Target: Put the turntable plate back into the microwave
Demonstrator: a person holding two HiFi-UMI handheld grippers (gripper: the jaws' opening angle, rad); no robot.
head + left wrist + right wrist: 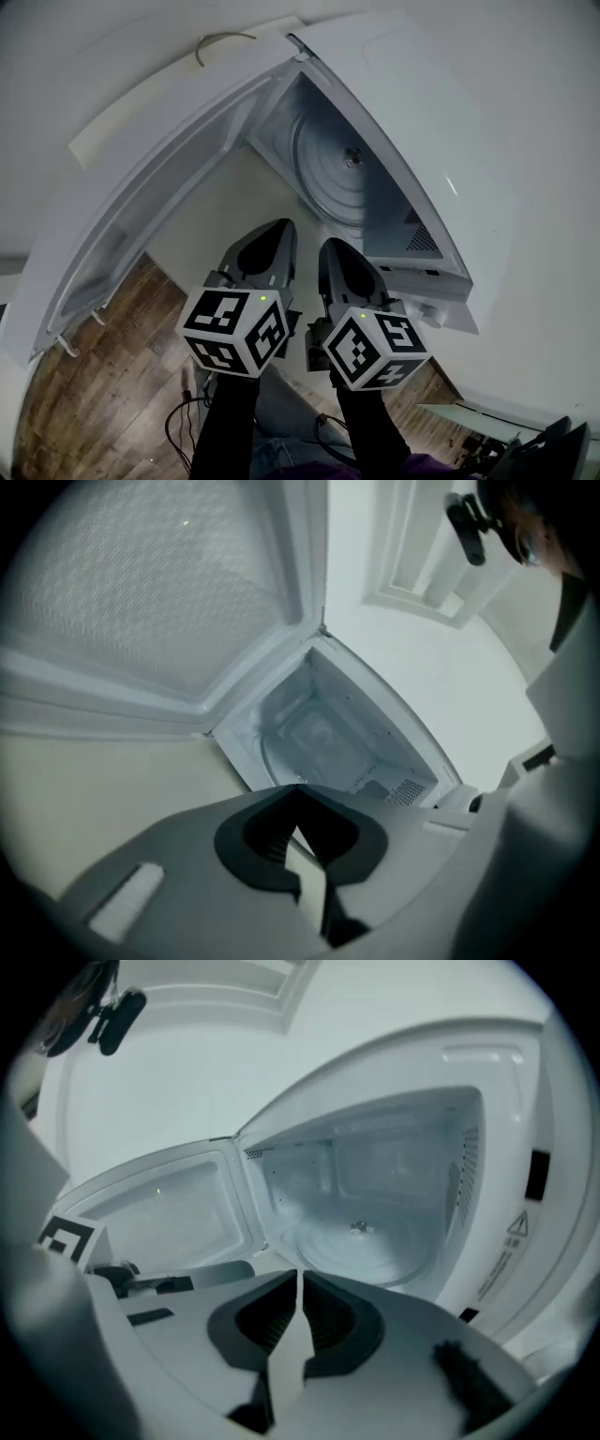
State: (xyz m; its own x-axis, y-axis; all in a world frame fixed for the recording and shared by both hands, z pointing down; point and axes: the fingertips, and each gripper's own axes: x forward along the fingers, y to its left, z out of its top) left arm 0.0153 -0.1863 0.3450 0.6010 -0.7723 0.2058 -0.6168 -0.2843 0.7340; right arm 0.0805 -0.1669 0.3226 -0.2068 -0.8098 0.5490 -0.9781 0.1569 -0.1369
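The white microwave (427, 202) stands with its door (159, 206) swung wide to the left. The round glass turntable plate (333, 173) lies flat on the cavity floor, with the hub showing at its centre. The right gripper view shows the plate (361, 1241) just beyond the jaws, and the left gripper view shows it (314, 747) further off. My left gripper (274, 230) and right gripper (337, 248) hang side by side before the opening, outside the cavity. Both are shut, the left gripper (300, 787) and right gripper (299, 1274) with nothing between their jaws.
A cream surface (225, 216) runs under the open door. Wooden floor (94, 403) with dark cables (187, 412) lies below at the left. The door's inner window (159, 1208) is close on the left of both grippers. A cord loop (220, 39) rests on the microwave's top.
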